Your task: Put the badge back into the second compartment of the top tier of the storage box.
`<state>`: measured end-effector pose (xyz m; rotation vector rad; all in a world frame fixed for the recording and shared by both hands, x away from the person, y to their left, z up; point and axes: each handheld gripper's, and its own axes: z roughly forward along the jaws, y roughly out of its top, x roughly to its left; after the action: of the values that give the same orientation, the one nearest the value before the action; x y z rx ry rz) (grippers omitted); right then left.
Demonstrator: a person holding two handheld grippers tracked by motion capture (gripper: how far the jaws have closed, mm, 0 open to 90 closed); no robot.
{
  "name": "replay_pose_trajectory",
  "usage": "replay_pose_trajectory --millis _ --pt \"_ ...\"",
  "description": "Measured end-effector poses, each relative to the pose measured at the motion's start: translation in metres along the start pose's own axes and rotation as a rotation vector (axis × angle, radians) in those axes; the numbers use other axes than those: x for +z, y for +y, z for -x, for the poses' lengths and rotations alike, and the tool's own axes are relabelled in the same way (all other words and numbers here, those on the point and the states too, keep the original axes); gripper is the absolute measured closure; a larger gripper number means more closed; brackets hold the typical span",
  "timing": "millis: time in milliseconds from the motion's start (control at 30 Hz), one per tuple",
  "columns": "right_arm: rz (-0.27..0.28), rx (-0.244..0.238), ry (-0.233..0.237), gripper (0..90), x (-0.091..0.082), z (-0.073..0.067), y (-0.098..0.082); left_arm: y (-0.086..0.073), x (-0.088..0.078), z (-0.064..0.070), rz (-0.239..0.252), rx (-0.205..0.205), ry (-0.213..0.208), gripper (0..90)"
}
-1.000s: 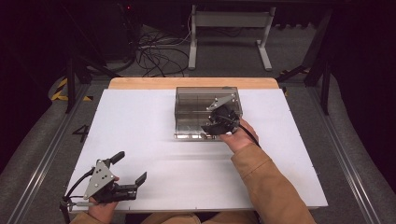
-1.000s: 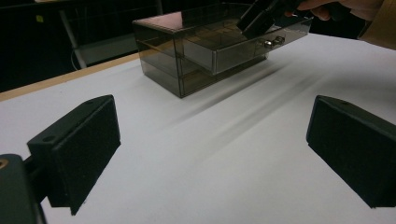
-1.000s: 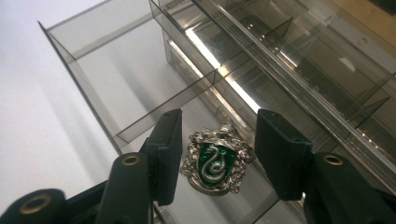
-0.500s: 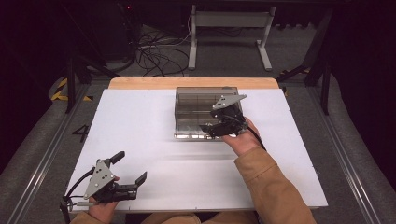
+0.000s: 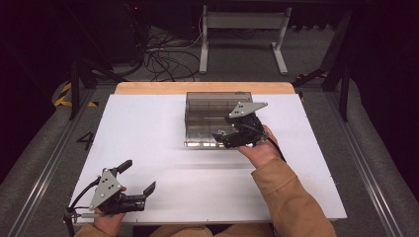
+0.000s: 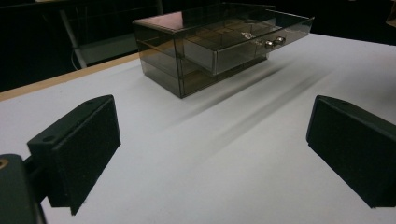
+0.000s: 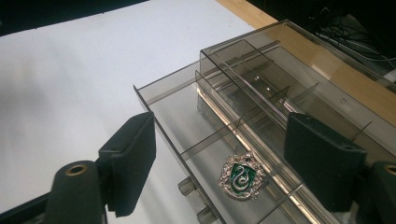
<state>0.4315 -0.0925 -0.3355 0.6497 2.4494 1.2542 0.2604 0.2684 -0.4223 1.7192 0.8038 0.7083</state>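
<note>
High view footage was taken of a white bench [image 5: 163, 148] on which a smoky transparent drawer box [image 5: 207, 101] was placed near the far edge, its drawer [image 5: 200, 133] pulled out toward the person. The right hand-held gripper [image 5: 223, 138] was held over the front right part of the open drawer, gripped by the right hand [image 5: 257, 148], whose tan sleeve [image 5: 289, 202] was seen coming in from the bottom. The left hand-held gripper [image 5: 138, 177] was held low near the front left corner of the bench, well apart from the box, with its jaws spread and nothing between them. From the left gripper view, the box [image 6: 196, 44] was seen across bare bench with the drawer [image 6: 252, 39] partly out and two small knobs [image 6: 274, 43] on its front. From the right gripper view, the right gripper's jaws were seen spread wide and empty above the drawer [image 7: 205, 140], where a silver crest-shaped pendant [image 7: 242, 176] with a green centre and a snake figure was lying flat in a front compartment, between the two jaws and touched by neither
</note>
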Motion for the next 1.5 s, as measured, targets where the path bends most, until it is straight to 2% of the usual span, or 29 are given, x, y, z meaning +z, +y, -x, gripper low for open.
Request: replay_pose_trajectory --millis 333,500,767,933,1267,1500 --pt "0.08 -0.022 0.005 12.4 -0.024 -0.004 -0.005 0.0 0.0 0.0 0.001 0.0 0.001 3.6" --pt "0.094 -0.02 0.011 8.5 -0.032 -0.007 -0.011 0.0 0.0 0.0 0.0 0.0 0.001 3.6" --pt "0.176 -0.011 0.043 5.4 -0.051 -0.013 -0.024 0.0 0.001 0.0 -0.002 -0.001 0.001 3.6" --pt "0.211 -0.007 0.045 5.3 -0.057 -0.016 -0.033 0.0 0.0 0.001 0.0 0.004 0.001 3.6" --pt "0.203 0.0 0.085 5.2 -0.061 -0.022 -0.057 0.0 0.0 0.001 -0.001 0.009 0.001 3.6" --pt "0.201 0.001 0.089 5.2 -0.062 -0.024 -0.075 0.0 0.0 0.001 0.0 0.008 0.003 3.6"
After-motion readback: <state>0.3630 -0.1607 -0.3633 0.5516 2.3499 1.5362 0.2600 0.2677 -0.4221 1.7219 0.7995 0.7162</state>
